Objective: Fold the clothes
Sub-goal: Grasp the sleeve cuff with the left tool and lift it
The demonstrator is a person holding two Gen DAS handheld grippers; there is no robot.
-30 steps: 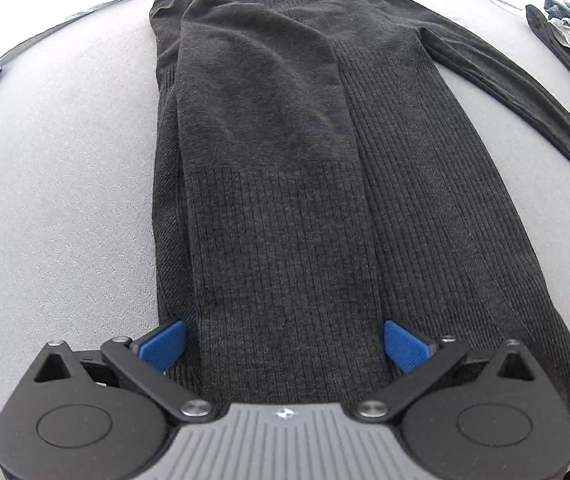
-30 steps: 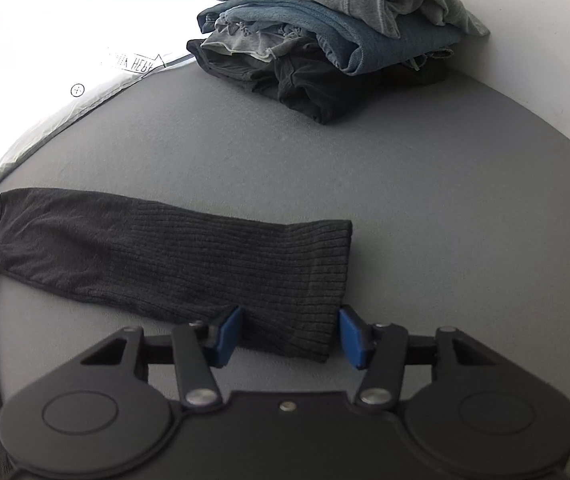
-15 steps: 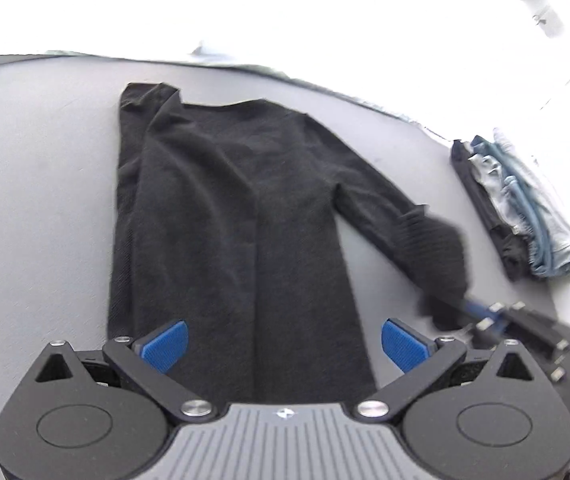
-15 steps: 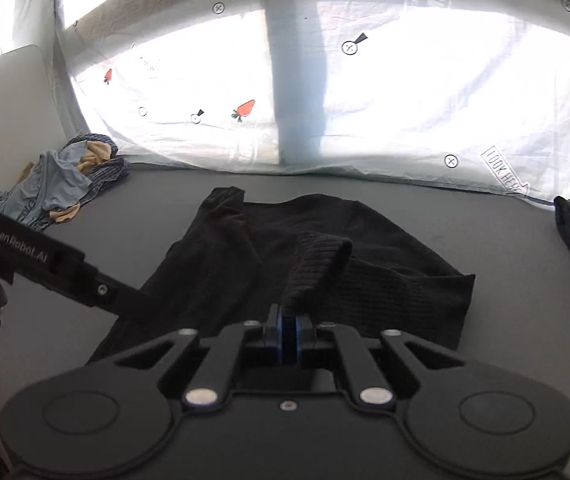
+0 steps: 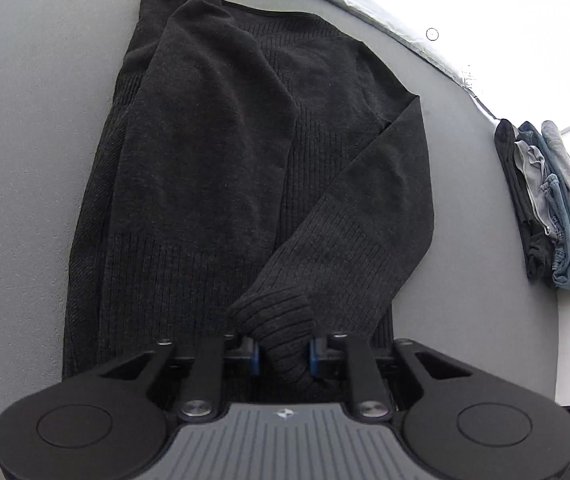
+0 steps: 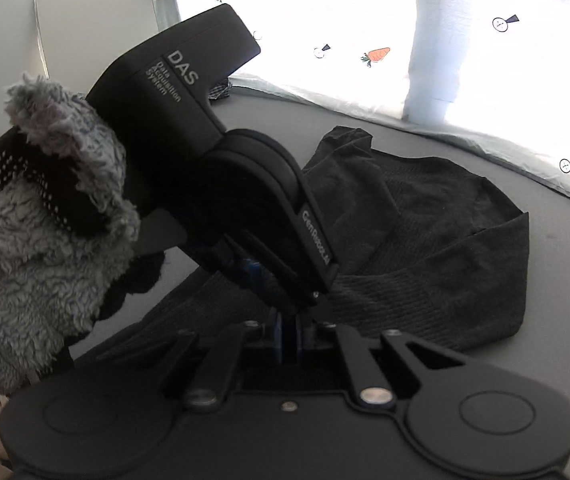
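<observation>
A dark ribbed sweater lies flat on the grey surface, its left sleeve folded down its front. The right sleeve now runs diagonally across the body, and its cuff sits between the blue pads of my left gripper, whose jaws are closing and press on it. In the right wrist view the sweater lies beyond my right gripper, its pads nearly together on a dark strip of the cuff. The left gripper reaches down just in front of it and hides most of the cuff.
A folded stack of clothes stands at the right edge of the surface. A fleece sleeve of the person fills the left of the right wrist view. A bright carrot-print sheet lines the far edge, with loose clothes below it.
My right gripper lifted the sleeve cuff and carried it over the sweater's body toward the hem. My left gripper, wide open before, has closed on that cuff.
</observation>
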